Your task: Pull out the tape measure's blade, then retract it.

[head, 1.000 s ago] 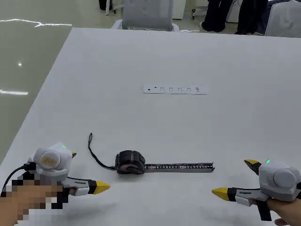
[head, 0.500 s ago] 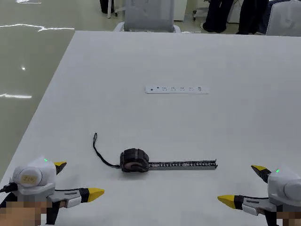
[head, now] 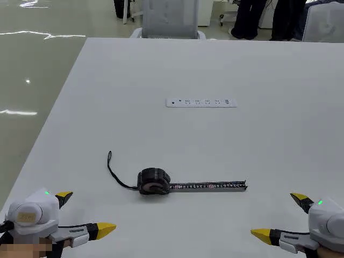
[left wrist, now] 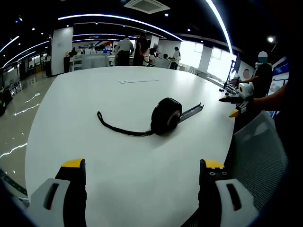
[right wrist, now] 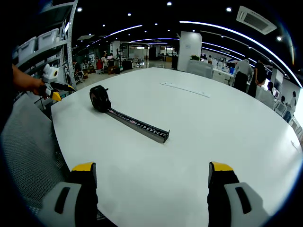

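Largest risk: blade (head: 208, 186) whipping back into the tape measure (head: 153, 181) once released, probably because nothing grips the blade to slow its return.
Next risk: tape measure sliding or spinning on the smooth surface (head: 215, 64) under a jaw's push, likely because the case is light and unpinned.
Smaller risk: jaw tip missing the lock, which is too small to make out here.
Smallest risk: strap (head: 115, 172) catching on a jaw during the reach.
Room: large open hall with glossy floor (head: 32, 64) and ceiling light strips; people (head: 252, 16) standing beyond the far edge.
Surface: broad, white, matte and mostly bare.
Chair (head: 167, 16): grey, pushed against the far edge.
Power strip (head: 201, 102): white, flat, well beyond the tape measure.
Left hand-held gripper (head: 85, 212): near the front-left corner, jaws spread wide, holding nothing, well apart from the case.
Right hand-held gripper (head: 278, 215): near the front-right edge, jaws equally wide and empty, short of the blade's tip.
Tape measure location: between the two grippers, black case on its side, toward the near edge.
Blade state: drawn out to the person's right, flat on the surface.
Strap state: black loop trailing left of the case.
Progress, judged: pull-out done, retraction not yet begun.
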Demonstrator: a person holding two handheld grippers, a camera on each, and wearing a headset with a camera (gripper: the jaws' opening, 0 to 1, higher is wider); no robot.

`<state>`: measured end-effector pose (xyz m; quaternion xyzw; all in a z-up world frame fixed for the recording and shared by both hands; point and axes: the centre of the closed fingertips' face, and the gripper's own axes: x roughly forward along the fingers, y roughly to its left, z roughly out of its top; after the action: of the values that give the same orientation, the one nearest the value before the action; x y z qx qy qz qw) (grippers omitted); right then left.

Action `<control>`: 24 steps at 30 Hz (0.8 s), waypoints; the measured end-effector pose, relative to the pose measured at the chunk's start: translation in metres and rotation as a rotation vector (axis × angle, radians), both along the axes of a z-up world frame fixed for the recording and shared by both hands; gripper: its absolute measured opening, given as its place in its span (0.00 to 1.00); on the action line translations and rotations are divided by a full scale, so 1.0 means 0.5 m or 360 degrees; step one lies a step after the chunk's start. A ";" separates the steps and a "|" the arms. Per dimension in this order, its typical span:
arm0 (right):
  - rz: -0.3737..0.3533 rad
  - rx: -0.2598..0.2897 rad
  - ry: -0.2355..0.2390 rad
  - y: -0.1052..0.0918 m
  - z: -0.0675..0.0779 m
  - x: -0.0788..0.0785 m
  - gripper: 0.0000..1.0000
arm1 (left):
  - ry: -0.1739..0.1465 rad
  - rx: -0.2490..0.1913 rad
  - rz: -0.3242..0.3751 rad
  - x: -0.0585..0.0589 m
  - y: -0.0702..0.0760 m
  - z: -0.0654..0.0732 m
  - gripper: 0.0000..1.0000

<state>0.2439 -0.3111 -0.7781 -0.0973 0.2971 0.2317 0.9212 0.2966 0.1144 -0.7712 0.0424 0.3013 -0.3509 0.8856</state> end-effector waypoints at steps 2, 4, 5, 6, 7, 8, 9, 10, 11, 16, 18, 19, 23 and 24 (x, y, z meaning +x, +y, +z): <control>-0.0004 0.0009 0.0005 0.001 -0.002 -0.005 1.00 | 0.0060 0.0004 0.0024 -0.008 0.006 -0.005 0.99; -0.0007 0.0010 0.0005 0.003 -0.002 -0.012 1.00 | 0.0068 0.0013 0.0021 -0.012 0.011 -0.006 0.93; -0.0011 0.0012 0.0006 0.003 -0.003 -0.013 1.00 | 0.0047 0.0012 0.0014 -0.013 0.011 -0.003 0.91; -0.0014 0.0016 0.0008 0.005 -0.003 -0.015 1.00 | 0.0022 0.0004 0.0010 -0.013 0.010 0.002 0.91; -0.0016 0.0019 0.0010 0.006 -0.005 -0.017 1.00 | 0.0012 -0.0017 0.0005 -0.014 0.008 0.006 0.92; -0.0017 0.0017 0.0011 0.006 -0.007 -0.018 1.00 | 0.0017 -0.0027 0.0005 -0.014 0.007 0.006 0.94; -0.0020 0.0018 0.0012 0.005 -0.007 -0.019 1.00 | 0.0017 -0.0028 0.0006 -0.013 0.007 0.006 0.97; -0.0028 0.0025 0.0017 0.004 -0.009 -0.020 1.00 | 0.0009 -0.0013 0.0009 -0.013 0.009 0.005 0.99; -0.0033 0.0025 0.0021 0.002 -0.010 -0.021 1.00 | 0.0008 -0.0008 0.0012 -0.012 0.011 0.004 0.99; -0.0063 0.0033 0.0040 -0.005 -0.012 -0.025 1.00 | 0.0023 0.0001 0.0035 -0.009 0.019 0.000 0.99; -0.0067 0.0033 0.0039 -0.008 -0.012 -0.027 1.00 | 0.0006 0.0013 0.0040 -0.005 0.022 0.001 0.99; -0.0067 0.0033 0.0038 -0.008 -0.012 -0.028 1.00 | 0.0004 0.0012 0.0043 -0.005 0.024 0.002 0.99; -0.0052 0.0018 0.0037 -0.008 -0.014 -0.033 1.00 | 0.0007 0.0009 0.0048 -0.003 0.028 0.002 0.99; -0.0052 0.0017 0.0036 -0.010 -0.015 -0.032 1.00 | 0.0010 0.0010 0.0049 -0.004 0.029 0.001 0.99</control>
<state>0.2277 -0.3160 -0.7856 -0.0850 0.3079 0.2193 0.9219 0.2947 0.1291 -0.7707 0.0394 0.3058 -0.3363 0.8899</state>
